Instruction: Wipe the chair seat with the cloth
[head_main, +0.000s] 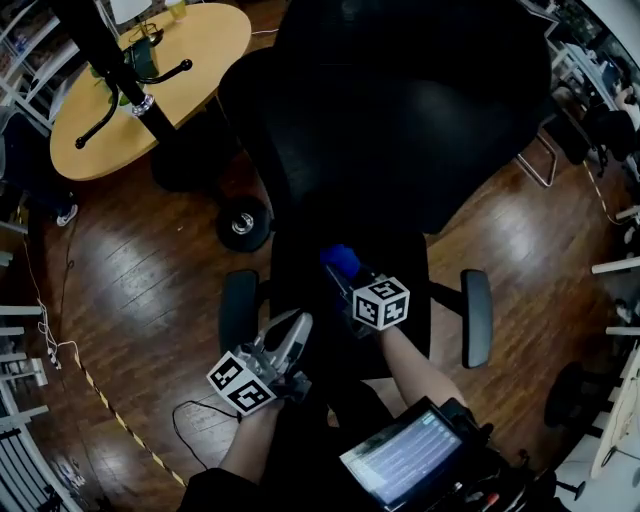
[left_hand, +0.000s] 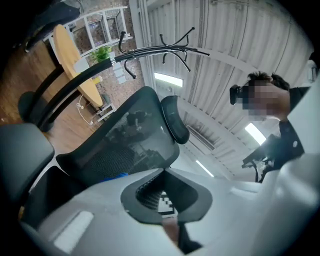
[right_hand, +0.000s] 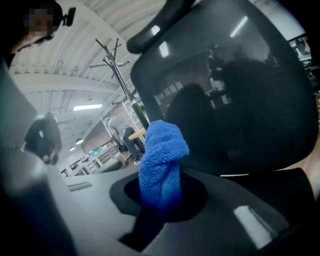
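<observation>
A black office chair faces me, its seat (head_main: 405, 265) between two armrests and its mesh backrest (head_main: 400, 120) beyond. My right gripper (head_main: 347, 272) hovers over the middle of the seat, shut on a blue cloth (head_main: 339, 258). In the right gripper view the bunched cloth (right_hand: 161, 165) sticks up from the jaws in front of the backrest (right_hand: 235, 100). My left gripper (head_main: 291, 334) is at the seat's near left edge, shut with nothing in it. The left gripper view looks up at the backrest (left_hand: 125, 145) and headrest (left_hand: 173, 118).
A round wooden table (head_main: 195, 60) and a black coat stand (head_main: 105, 55) are at the far left on the wooden floor (head_main: 140, 260). The armrests (head_main: 238, 310) (head_main: 477, 318) flank the seat. A lit screen (head_main: 400, 462) hangs at my waist. A cable (head_main: 185, 425) lies on the floor.
</observation>
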